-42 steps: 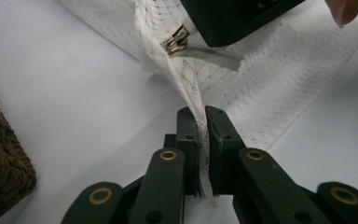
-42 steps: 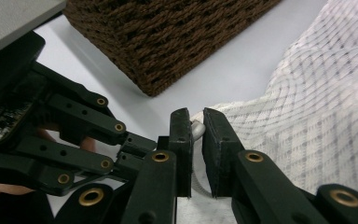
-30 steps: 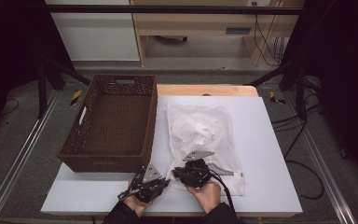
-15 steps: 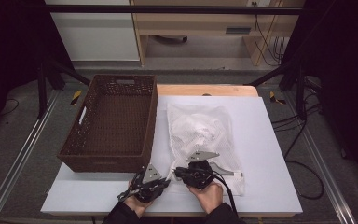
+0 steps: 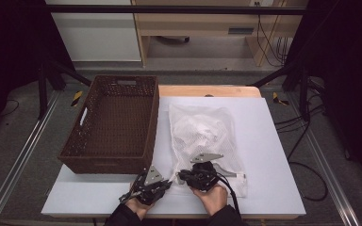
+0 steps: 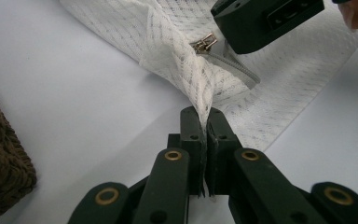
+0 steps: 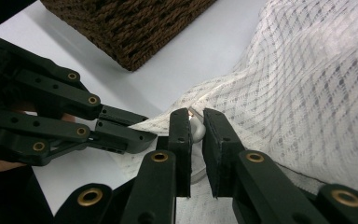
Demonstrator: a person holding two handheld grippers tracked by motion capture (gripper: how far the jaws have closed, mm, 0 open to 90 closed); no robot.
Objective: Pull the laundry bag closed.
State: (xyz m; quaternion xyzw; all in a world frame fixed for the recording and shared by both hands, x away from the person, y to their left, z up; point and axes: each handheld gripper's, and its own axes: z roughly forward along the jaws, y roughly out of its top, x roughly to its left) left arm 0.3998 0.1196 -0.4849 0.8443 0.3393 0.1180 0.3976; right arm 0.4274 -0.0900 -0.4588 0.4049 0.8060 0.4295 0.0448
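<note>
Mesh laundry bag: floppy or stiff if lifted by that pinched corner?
Likely floppy: the mesh bag already folds and drapes up from the left gripper, which pinches its corner. Probably light; thin see-through netting with soft, crumpled contents. The right gripper holds the zipper pull, so pulling may bunch the fabric instead of sliding it.

Grey floor, wooden desk behind

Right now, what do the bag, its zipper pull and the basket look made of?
Bag: white mesh fabric, likely synthetic; open net weave, limp folds. Zipper pull: shiny silver, probably metal. Basket: dark brown woven wicker or rattan-like strands, matte; natural or plastic, unclear.
</note>
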